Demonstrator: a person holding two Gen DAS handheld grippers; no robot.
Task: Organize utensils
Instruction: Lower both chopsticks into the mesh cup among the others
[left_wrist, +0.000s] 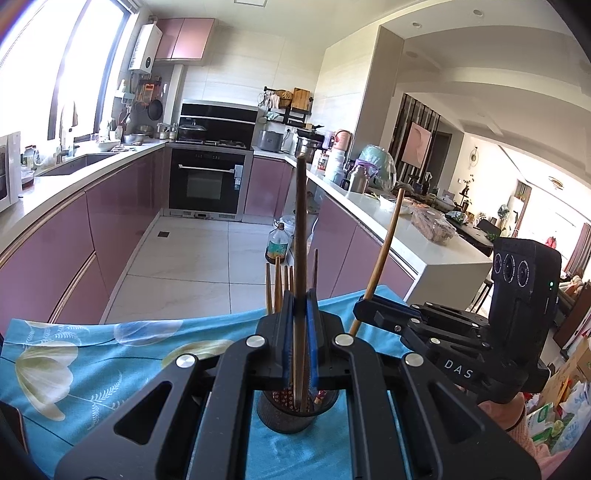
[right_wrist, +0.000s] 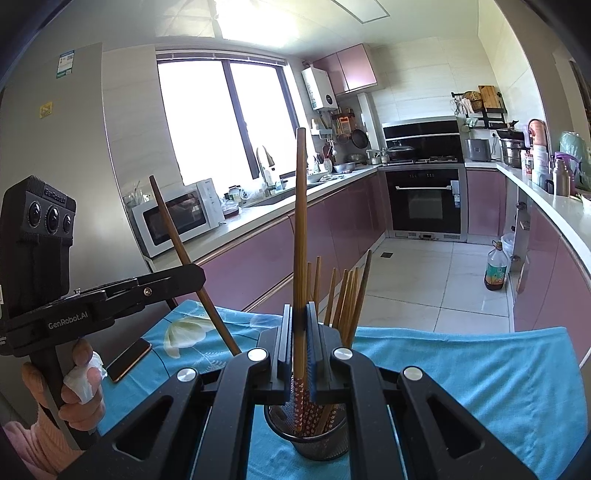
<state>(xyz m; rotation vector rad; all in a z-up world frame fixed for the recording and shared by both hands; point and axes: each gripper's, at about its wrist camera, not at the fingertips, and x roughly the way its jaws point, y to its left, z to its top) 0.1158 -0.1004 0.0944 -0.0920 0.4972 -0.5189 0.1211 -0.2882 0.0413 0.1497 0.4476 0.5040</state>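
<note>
Materials on the table.
Smooth wooden chopsticks (right_wrist: 300, 229) in a black metal-mesh holder (right_wrist: 306, 432); soft matt blue floral cloth (left_wrist: 92, 354); matt black plastic gripper (right_wrist: 298, 354).

I see a blue floral cloth (left_wrist: 92, 354) over my worktop, white microwave (right_wrist: 177, 218), black oven (left_wrist: 207, 182), oil bottle (right_wrist: 496, 271), phone (right_wrist: 127, 360)

1. The left gripper (left_wrist: 300, 325) sat at the lower centre of its own view, fingers pointing up the frame, blue pads (left_wrist: 313, 332) closed on a chopstick (left_wrist: 301, 240).
2. The right gripper (right_wrist: 300, 328) sat likewise in its view, pads pinched on a second chopstick (right_wrist: 300, 236).
3. At the lower left of the right view, the left hand (right_wrist: 79, 384) wrapped the left gripper's handle.
4. The right hand (left_wrist: 506, 410) showed only partly at the lower right of the left view.
</note>
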